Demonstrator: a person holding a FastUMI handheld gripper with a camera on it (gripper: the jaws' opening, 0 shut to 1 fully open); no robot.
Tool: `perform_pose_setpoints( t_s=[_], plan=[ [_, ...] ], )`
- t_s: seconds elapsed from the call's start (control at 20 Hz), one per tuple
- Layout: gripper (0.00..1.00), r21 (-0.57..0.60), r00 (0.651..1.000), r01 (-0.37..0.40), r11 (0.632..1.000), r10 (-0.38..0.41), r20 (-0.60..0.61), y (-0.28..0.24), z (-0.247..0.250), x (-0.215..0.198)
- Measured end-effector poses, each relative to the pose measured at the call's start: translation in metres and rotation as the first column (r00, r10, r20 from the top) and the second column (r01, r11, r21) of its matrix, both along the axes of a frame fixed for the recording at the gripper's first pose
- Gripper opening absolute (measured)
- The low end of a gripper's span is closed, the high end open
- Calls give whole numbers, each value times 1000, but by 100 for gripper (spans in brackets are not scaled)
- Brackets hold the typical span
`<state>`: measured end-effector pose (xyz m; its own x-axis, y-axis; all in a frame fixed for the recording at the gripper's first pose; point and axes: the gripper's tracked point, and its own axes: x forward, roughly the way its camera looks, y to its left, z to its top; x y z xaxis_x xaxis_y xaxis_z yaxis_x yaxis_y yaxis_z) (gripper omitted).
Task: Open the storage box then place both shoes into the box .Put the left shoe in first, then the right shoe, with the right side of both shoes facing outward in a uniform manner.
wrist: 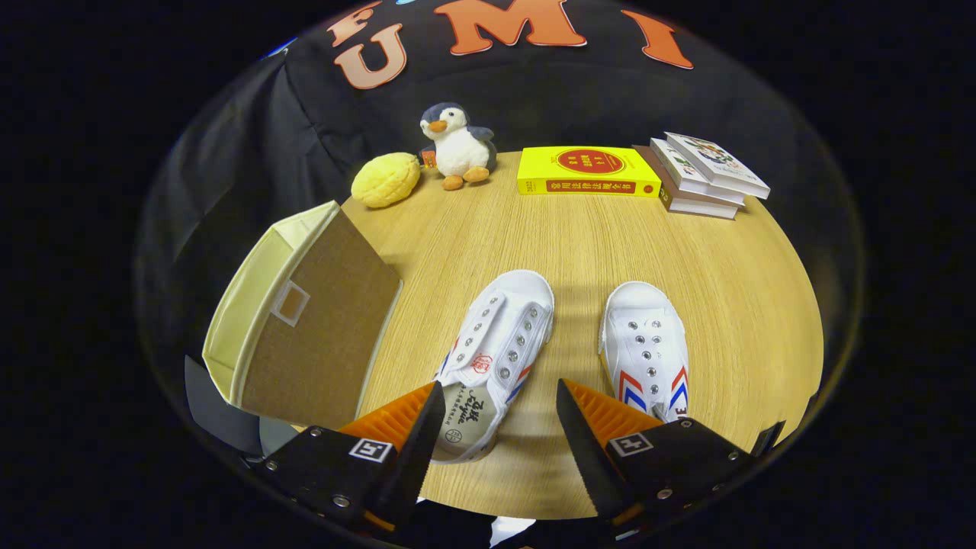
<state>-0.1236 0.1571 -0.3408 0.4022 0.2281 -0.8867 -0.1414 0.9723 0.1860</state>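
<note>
Two white canvas shoes with red and blue stripes lie on the wooden table, toes pointing away from me. The left shoe [494, 358] has its heel just ahead of my left finger, partly between the fingers. The right shoe [646, 349] lies just beyond my right finger. My gripper [499, 396] is open, holding nothing, hovering over the shoes' heels. The storage box [305, 320], cream fabric with a brown lid and a small label window, stands to the left of the shoes; its lid looks shut.
At the table's far side sit a yellow bun-shaped toy [386, 180], a plush penguin [457, 146], a yellow book [587, 171] and a stack of books [705, 177]. Bare table [564, 244] lies between them and the shoes.
</note>
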Motion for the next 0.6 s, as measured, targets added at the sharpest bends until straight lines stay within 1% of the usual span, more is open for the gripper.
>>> perform_pose_setpoints(
  t_s=[0.15, 0.35, 0.4, 0.55, 0.6],
  plan=[
    [82, -45, 1000, -17, 999, 17, -13, -5, -16, -2],
    [74, -125, 999, -30, 992, 28, -17, -15, -35, 7],
    [69, -128, 1000, -28, 991, 26, -15, -12, -39, 10],
    [57, -119, 999, -25, 993, 27, 20, -2, -47, 19],
    [51, -119, 999, -33, 992, 36, 23, 2, -51, 19]
  ],
)
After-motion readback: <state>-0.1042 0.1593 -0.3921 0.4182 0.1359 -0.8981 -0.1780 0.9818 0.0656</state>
